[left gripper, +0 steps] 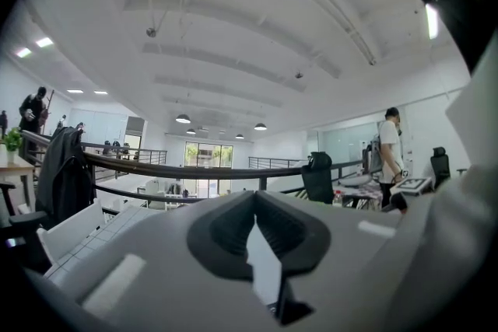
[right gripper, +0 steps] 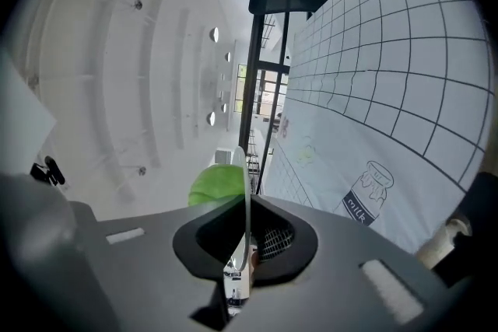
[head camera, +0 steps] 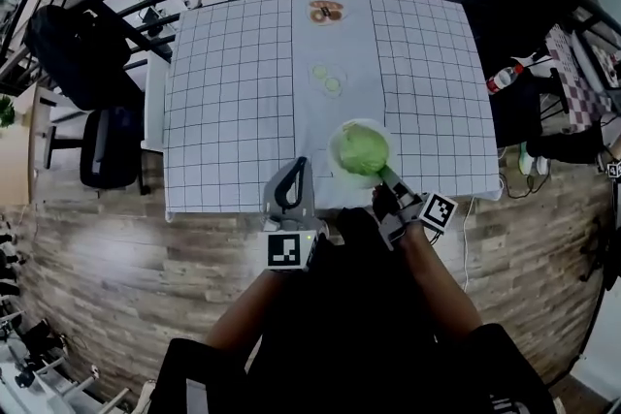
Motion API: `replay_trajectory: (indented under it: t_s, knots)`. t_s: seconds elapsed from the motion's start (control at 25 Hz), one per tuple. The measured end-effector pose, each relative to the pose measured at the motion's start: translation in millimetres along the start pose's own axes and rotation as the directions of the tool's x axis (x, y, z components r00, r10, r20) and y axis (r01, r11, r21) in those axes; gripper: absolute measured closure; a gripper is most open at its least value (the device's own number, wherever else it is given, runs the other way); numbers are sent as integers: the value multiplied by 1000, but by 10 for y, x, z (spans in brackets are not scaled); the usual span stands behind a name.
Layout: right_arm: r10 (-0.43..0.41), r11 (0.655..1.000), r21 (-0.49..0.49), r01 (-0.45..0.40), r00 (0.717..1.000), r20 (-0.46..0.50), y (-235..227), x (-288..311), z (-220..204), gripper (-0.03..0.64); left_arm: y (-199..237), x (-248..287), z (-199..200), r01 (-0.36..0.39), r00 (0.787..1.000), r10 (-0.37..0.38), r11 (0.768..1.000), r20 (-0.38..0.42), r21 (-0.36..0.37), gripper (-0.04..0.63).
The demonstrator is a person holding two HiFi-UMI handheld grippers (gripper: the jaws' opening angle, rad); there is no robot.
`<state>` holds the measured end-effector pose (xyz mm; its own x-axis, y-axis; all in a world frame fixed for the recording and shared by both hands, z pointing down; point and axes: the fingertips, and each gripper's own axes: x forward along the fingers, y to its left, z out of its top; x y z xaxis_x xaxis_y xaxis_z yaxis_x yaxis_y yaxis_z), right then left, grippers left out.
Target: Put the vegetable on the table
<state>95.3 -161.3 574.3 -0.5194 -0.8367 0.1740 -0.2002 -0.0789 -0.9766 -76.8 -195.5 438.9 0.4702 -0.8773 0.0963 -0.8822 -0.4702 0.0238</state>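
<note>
**Plate with the vegetable at the near table edge, set-down pending**

Head view: your right gripper [head camera: 385, 177] has the white plate [head camera: 338, 143] by its near rim, and the green vegetable [head camera: 363, 150] sits on that plate. The plate is over the near edge of the grid-cloth table [head camera: 233, 92], right of centre. I can't tell from here whether it's resting on the cloth or just above it. Your left gripper [head camera: 297, 172] is just left of the plate, not touching it. Cucumber slices [head camera: 328, 79] and a small dish [head camera: 326, 12] lie further up the centre strip, well apart from the plate.

Left gripper view: the jaws are together with nothing between them, pointing up at the ceiling. It's idle.

Right gripper view: the jaws are clamped narrow on the plate rim [right gripper: 243, 167], which is seen edge-on. The vegetable [right gripper: 216, 184] is on the plate's upper face, just past the jaw tips. The cloth and its milk-bottle drawing [right gripper: 366, 194] are on the far side of the plate, roughly parallel to it.

My read: you're at the placing step. Next, lower the plate flat until it's fully supported, and take it a bit further in from the edge. Then open the right jaws and back straight out along the rim. Keep it level, because the vegetable looks loose and round and will likely roll if it tips.
</note>
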Motion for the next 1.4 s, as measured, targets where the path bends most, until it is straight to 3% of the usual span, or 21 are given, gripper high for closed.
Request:
replay_trajectory:
  t_s: [0.52, 0.96, 1.12, 1.4]
  knots:
    - [-47, 996, -81, 39, 994, -101, -555, 435, 544, 609, -74, 603, -83, -72, 997, 72, 997, -30, 10, 588]
    - [-96, 995, -23, 93, 982, -164, -1047, 758, 752, 607, 7, 811, -118, -144, 988, 144, 990, -49, 4, 588]
    - [-15, 1000, 18, 18, 987, -163, -1091, 949, 829, 607, 107, 851, -114, -190, 980, 190, 982, -58, 10, 588]
    - [-50, 999, 6, 52, 981, -189, -1368, 1101, 808, 607, 248, 856, -78, -229, 970, 231, 973, -76, 34, 588]
